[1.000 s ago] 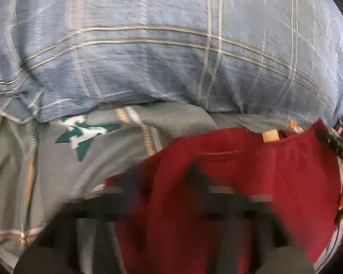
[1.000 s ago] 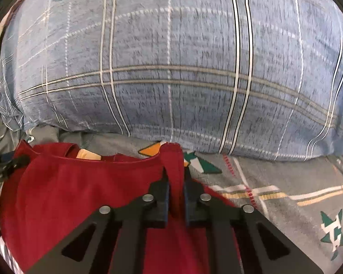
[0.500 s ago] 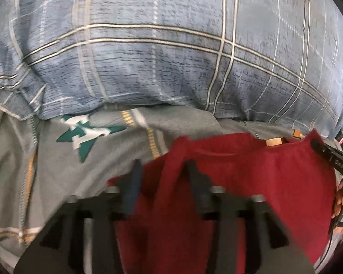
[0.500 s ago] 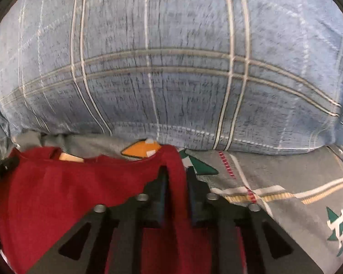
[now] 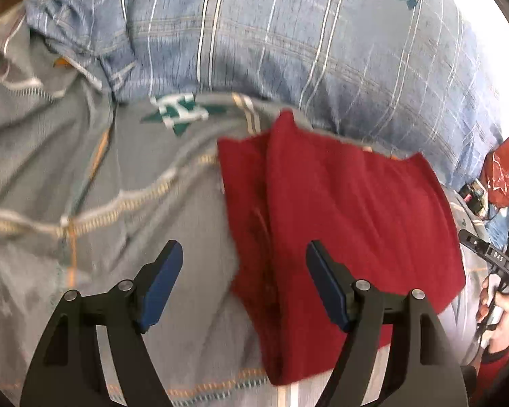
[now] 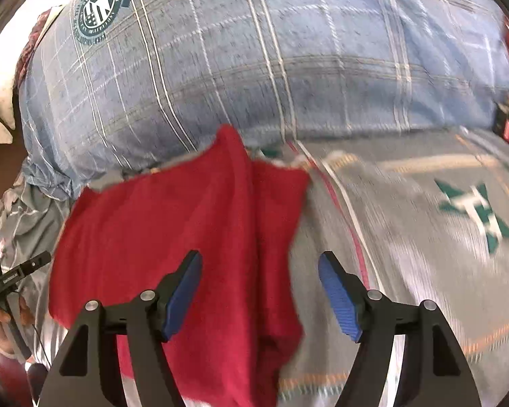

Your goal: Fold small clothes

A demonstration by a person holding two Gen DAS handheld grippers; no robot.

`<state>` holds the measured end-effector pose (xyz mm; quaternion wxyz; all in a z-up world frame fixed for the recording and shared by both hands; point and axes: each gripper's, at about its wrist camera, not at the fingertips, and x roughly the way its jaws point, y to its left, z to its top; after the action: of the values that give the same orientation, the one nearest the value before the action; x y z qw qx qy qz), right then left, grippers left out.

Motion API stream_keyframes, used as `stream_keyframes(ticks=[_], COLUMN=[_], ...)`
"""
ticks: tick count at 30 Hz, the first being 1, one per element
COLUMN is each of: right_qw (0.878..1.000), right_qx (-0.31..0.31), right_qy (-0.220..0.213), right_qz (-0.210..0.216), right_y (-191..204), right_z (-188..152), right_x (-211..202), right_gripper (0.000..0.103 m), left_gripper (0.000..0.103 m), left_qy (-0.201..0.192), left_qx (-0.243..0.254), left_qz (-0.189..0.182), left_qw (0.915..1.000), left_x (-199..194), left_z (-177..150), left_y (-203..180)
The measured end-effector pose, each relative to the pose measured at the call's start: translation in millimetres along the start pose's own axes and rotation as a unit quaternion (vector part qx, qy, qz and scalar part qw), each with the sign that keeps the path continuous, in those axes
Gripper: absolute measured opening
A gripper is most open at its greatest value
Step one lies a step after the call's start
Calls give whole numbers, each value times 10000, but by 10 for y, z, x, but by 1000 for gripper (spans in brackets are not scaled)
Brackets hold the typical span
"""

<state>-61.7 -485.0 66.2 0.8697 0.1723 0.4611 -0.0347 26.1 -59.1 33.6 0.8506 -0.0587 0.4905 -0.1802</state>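
Here, a bed dressed in grey sheeting, woven with cream and orange stitched lines and printed with green-and-white emblems, is shown from two wrist cameras. At twelve o'clock in both views a plump blue plaid pillow is seen, its cotton cover crossed by white and tan lines and stamped with a round green crest. Against the pillow's lower edge lies the red garment, spread on the sheet with its top corners standing slightly proud and a lengthwise crease running down it.

The garment is judged to be light, soft and limp, a matte knit that would sag and bunch when lifted and would not slip readily from rubbered pads. A hold is best taken, it is judged, at the raised upper corners or along a side hem, one corner to each gripper, so that the cloth is carried taut.

The left gripper is held above the garment's nine o'clock edge, jaws wide apart and holding nothing. The right gripper is poised over the three o'clock edge, jaws likewise spread and bare. Blue textured pads are seen on the black fingers.
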Motion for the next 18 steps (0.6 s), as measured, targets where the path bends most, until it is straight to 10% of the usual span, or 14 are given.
stream_keyframes(ticks=[14,16,18], right_qw=[9995,9998,9996], right_qx=[301,61,-180], right_qy=[-116,-196,-198], right_qz=[11,21,68], right_y=[-95,-8,100], right_z=[-101,-109,-122], right_x=[211,228,249], right_gripper=[73,38,27], left_gripper=[84,85,85], left_qy=[-106,-165,-168], left_qx=[-593,-465,-379], left_qz=[-313,-237,-206], left_qw=[9977,9985,9989], left_x=[215,239,244], left_z=[-116,-108,-96], left_y=[-49,-90,-106])
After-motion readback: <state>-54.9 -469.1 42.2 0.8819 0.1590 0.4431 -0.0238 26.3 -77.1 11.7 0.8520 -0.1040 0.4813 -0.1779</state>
